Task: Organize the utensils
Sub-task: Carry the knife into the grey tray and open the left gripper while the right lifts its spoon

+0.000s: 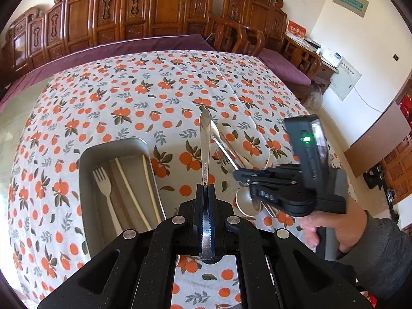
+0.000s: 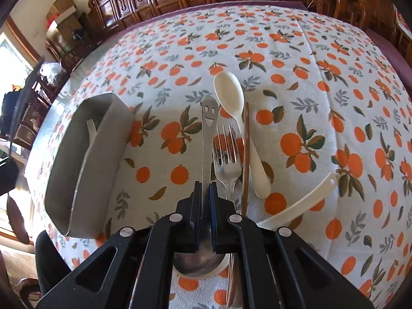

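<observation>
The left gripper is clamped on a plain steel utensil handle that points forward from its jaws. Left of it, the grey oblong tray holds a white plastic fork and pale chopsticks. The right gripper pinches a smiley-faced steel spoon; just right lie a steel fork, a brown chopstick and a cream plastic spoon.

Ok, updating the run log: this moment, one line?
left gripper: shut on plain steel utensil | right gripper: shut on smiley-handled steel spoon | grey tray: white fork, chopsticks
</observation>
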{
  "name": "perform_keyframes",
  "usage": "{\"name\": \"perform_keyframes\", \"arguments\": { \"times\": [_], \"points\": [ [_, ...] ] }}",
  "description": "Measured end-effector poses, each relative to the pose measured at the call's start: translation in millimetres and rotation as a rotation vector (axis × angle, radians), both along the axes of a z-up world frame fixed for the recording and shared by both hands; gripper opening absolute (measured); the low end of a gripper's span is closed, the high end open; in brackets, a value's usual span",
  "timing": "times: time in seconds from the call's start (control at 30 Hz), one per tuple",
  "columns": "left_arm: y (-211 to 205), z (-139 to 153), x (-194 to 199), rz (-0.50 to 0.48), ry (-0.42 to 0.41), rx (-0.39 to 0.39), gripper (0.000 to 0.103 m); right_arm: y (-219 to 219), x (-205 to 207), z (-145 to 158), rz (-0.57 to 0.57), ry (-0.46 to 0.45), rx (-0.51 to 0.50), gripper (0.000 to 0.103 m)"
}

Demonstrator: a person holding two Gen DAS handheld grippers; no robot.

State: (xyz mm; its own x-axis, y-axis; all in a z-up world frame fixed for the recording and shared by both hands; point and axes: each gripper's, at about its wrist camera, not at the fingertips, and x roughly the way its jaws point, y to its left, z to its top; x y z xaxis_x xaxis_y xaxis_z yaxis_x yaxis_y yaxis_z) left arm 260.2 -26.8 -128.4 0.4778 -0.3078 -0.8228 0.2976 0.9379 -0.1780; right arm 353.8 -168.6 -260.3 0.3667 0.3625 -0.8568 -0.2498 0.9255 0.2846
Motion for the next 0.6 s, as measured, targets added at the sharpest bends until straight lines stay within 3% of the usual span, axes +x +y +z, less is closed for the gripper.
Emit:
{"name": "perform_keyframes", "arguments": {
  "times": [0.33, 0.6],
  "points": [
    [17.1, 8.8, -7.0, 0.033, -0.021, 0.006, 0.002, -7.5, -30.0, 45.2, 0.015, -0.092, 0.039, 0.007],
    [39.3, -1.2, -5.5, 0.074, -0.006, 0.014, 0.002, 0.0, -50.9, 66.4, 0.038, -0.144, 0.052, 0.007]
  ]
}}
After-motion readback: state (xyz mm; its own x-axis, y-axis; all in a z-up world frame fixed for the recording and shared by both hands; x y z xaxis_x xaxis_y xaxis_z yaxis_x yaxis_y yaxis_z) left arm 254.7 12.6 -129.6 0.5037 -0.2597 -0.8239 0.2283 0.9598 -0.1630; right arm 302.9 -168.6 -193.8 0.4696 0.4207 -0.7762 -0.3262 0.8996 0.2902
